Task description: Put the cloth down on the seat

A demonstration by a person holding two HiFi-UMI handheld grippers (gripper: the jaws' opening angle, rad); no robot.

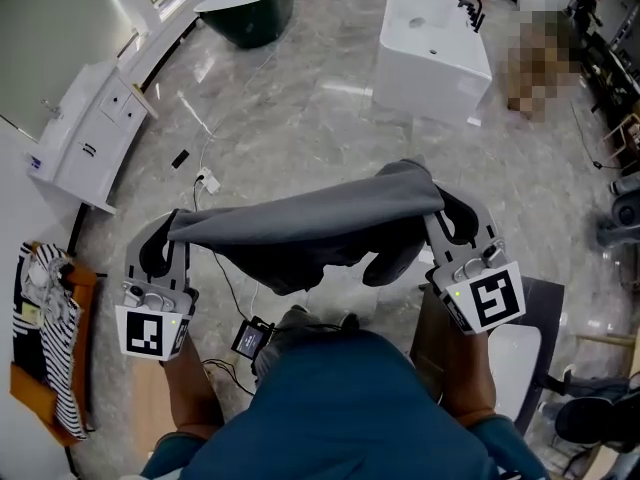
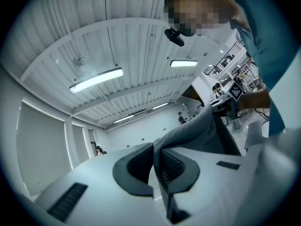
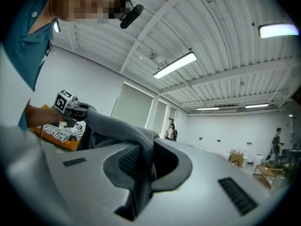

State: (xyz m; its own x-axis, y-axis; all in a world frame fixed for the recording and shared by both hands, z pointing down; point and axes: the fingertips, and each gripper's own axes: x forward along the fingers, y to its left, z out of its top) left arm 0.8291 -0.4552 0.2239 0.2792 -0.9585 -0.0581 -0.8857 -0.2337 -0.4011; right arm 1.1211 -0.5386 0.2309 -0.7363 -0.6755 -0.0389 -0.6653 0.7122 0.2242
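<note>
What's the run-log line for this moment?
left tool: shut on grey cloth | right tool: shut on grey cloth | grey cloth: slung between both, midair | status: not yet down

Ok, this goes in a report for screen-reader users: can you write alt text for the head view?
A grey cloth hangs stretched in mid-air between the left gripper and the right gripper, each shut on one end. Below is a marbled floor with a white tub.

Blue-green top [image 1: 340,408] and two grey grippers

The top has short sleeves. The left gripper [image 1: 168,233] and the right gripper [image 1: 440,206] are pale grey with dark tips, and each has a cube [image 1: 152,333] with a black-and-white square.
</note>
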